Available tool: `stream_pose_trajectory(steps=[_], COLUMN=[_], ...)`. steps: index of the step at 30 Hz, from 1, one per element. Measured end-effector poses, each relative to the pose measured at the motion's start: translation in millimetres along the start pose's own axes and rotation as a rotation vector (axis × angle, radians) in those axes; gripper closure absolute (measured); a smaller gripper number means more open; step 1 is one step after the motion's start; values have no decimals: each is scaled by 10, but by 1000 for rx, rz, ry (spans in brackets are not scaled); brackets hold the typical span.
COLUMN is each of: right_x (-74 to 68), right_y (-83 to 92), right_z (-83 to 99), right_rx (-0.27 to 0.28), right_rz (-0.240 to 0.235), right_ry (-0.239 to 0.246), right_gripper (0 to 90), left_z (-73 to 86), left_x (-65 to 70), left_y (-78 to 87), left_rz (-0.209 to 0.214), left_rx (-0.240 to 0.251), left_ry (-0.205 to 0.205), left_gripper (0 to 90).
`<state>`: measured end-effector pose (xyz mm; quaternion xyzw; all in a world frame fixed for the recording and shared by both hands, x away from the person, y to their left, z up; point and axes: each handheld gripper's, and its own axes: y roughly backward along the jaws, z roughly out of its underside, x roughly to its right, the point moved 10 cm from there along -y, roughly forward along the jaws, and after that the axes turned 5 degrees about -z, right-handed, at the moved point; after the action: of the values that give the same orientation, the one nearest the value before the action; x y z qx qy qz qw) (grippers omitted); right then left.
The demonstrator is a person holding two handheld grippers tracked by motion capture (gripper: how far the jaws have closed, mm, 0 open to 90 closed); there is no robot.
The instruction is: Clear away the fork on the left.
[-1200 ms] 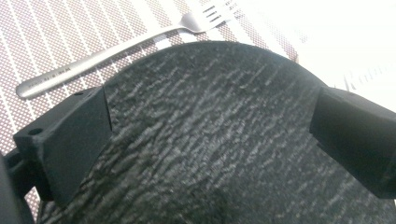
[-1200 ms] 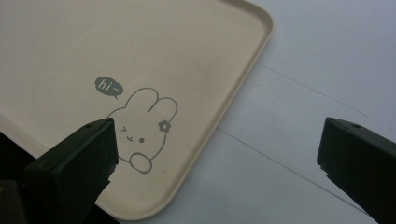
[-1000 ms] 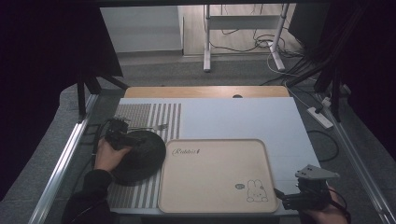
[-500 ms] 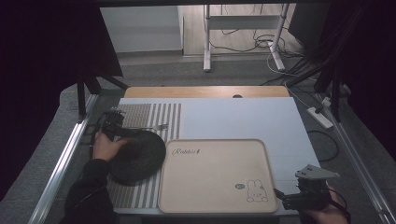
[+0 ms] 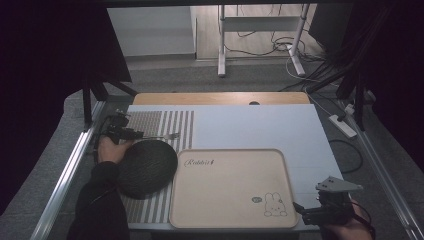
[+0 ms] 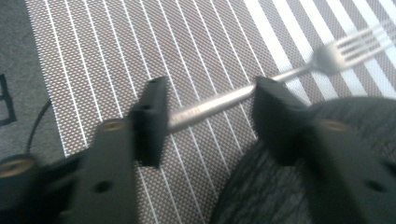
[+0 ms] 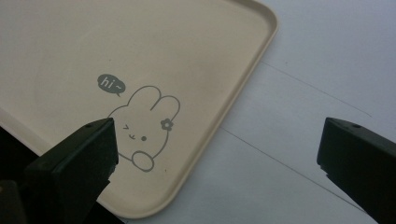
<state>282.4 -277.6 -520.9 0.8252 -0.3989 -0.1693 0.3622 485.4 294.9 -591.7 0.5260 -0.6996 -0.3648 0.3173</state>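
A metal fork (image 6: 219,102) lies on the striped placemat (image 6: 93,56), tines to the upper right. My left gripper (image 6: 208,112) is low over the fork's handle. Its jaws have just been closing and still stand apart, with the handle running across the gap from one jaw to the other. In the high view the left gripper (image 5: 120,131) is at the mat's far left and the fork (image 5: 167,136) points right from it. A dark round plate (image 5: 145,167) lies just in front. My right gripper (image 7: 217,140) hangs open over the front right corner of the beige rabbit tray (image 7: 252,70), with nothing between its fingers.
The beige tray (image 5: 230,155) lies at the table's front centre, touching the dark plate's right side. The right gripper (image 5: 302,212) is at the tray's front right corner. White table surface (image 5: 260,125) stretches behind and right. A metal frame rail (image 5: 65,175) runs along the left.
My left hand has moved off the dark plate, farther back and left, to the fork's handle. The right gripper has kept still.
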Motion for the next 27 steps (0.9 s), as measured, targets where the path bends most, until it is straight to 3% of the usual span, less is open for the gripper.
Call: stream_pose_trajectory(steps=[6,9,13,15,18,20,24,27], right_x=[-2,-3,-3,-4,-6,-9,-15,-20], right_y=[0,0,-2,1,5,8,9,9], right_z=[1,1,3,2,3,4,5,4], right_rx=[0,-1,-2,0,2,2,2,2], right_rz=[-1,-2,-4,-4,-4,-4,-3,-3], right_ry=[2,2,3,3,5,8,15,20], right_gripper=[0,0,0,0,0,0,0,0], left_z=[-27,-35,2,12,62,102,183,231], left_x=[-84,-169,-221,-226,-206,-158,-94,-74], left_y=[-84,-186,-264,-256,-222,-194,-134,-100], left_rz=[-24,-82,-107,-92,-87,-41,-10,-12], left_rx=[-17,-47,-75,-78,-98,-110,-145,-168], left_ry=[6,-4,-13,1,-13,-9,-36,-64], left_gripper=[891,892,892,893,893,893,893,893])
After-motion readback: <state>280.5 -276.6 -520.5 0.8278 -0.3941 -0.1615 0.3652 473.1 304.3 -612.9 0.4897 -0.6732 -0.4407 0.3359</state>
